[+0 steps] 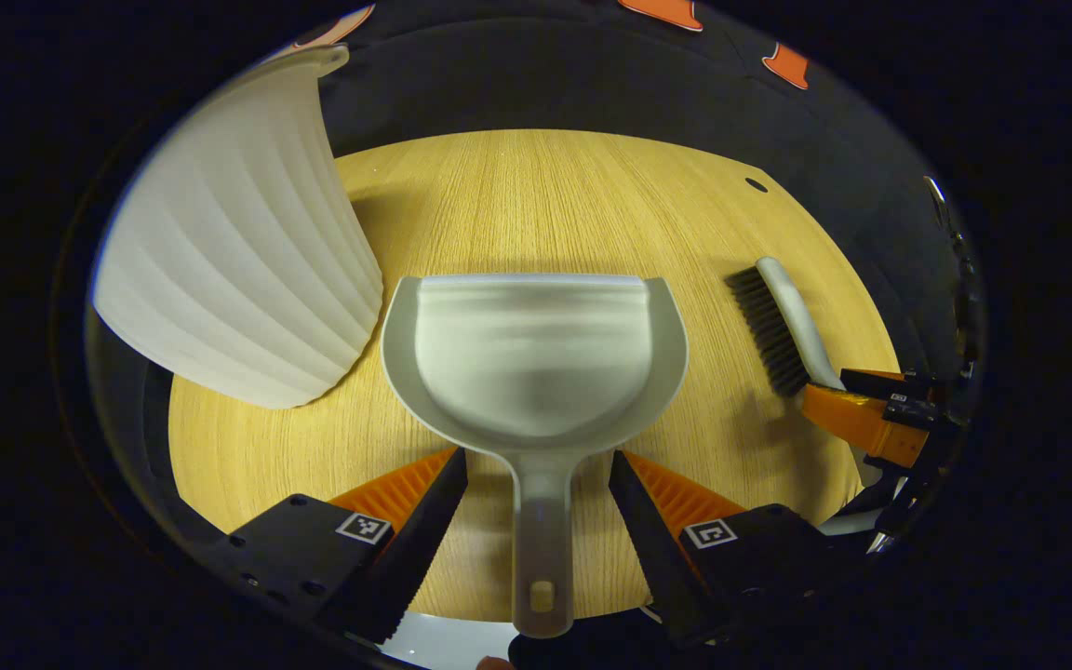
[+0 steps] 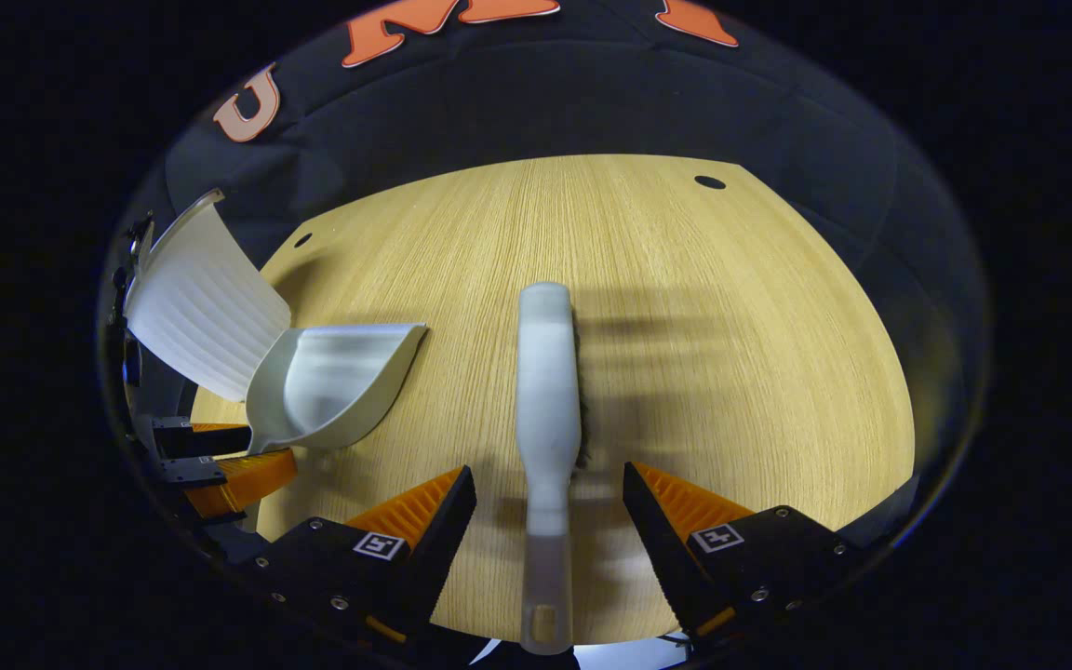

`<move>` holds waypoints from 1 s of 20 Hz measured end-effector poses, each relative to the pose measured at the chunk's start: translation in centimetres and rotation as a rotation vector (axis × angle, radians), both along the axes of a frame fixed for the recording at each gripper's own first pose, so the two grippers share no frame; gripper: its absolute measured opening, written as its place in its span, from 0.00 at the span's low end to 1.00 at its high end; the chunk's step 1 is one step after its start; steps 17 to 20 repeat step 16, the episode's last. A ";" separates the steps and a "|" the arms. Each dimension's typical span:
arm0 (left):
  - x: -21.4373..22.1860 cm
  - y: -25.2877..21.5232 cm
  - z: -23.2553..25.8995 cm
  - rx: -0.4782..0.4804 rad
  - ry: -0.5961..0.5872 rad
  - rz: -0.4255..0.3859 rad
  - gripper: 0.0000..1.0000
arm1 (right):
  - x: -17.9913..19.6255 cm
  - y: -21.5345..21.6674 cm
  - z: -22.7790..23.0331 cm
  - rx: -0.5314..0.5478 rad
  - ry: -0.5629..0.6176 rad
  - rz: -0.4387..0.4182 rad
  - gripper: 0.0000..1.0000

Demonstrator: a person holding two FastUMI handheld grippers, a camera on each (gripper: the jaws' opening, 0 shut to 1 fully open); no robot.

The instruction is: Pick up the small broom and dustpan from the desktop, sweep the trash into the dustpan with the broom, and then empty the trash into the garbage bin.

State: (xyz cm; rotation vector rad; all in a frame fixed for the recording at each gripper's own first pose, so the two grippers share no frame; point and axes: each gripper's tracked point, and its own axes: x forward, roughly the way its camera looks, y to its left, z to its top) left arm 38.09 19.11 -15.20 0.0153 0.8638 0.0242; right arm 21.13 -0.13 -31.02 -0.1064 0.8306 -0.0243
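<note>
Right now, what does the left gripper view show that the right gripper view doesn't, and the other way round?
Left gripper view: the dustpan seen head-on into its hollow, its handle between the open left gripper, and the broom with its dark bristles side-on.
Right gripper view: the broom's pale back, its handle between the open right gripper.
Both: dustpan, broom, ribbed white bin, wooden tabletop.

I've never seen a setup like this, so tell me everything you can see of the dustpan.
The dustpan looks like pale grey plastic: a rounded scoop with raised walls and a straight front lip, empty inside, plus a long handle with a hanging hole. It sits flat on the wooden table beside the ribbed white bin. Its handle runs between the left tongs' open fingers, neither touching it.
</note>
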 end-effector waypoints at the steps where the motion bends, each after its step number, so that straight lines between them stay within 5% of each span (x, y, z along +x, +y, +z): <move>1: -0.4 0.0 0.9 0.001 -0.021 -0.006 0.99 | 0.2 0.1 1.0 0.001 -0.023 -0.003 0.96; 10: -2.5 -2.5 15.0 0.033 -0.438 -0.036 0.98 | -0.3 3.7 17.2 -0.005 -0.387 0.065 0.95; 16: -5.6 -2.3 16.9 0.025 -0.740 -0.043 0.97 | -4.1 7.1 28.1 0.002 -0.697 0.130 0.95; 20: -5.6 -2.3 16.9 0.025 -0.740 -0.043 0.97 | -4.1 7.1 28.1 0.002 -0.697 0.130 0.95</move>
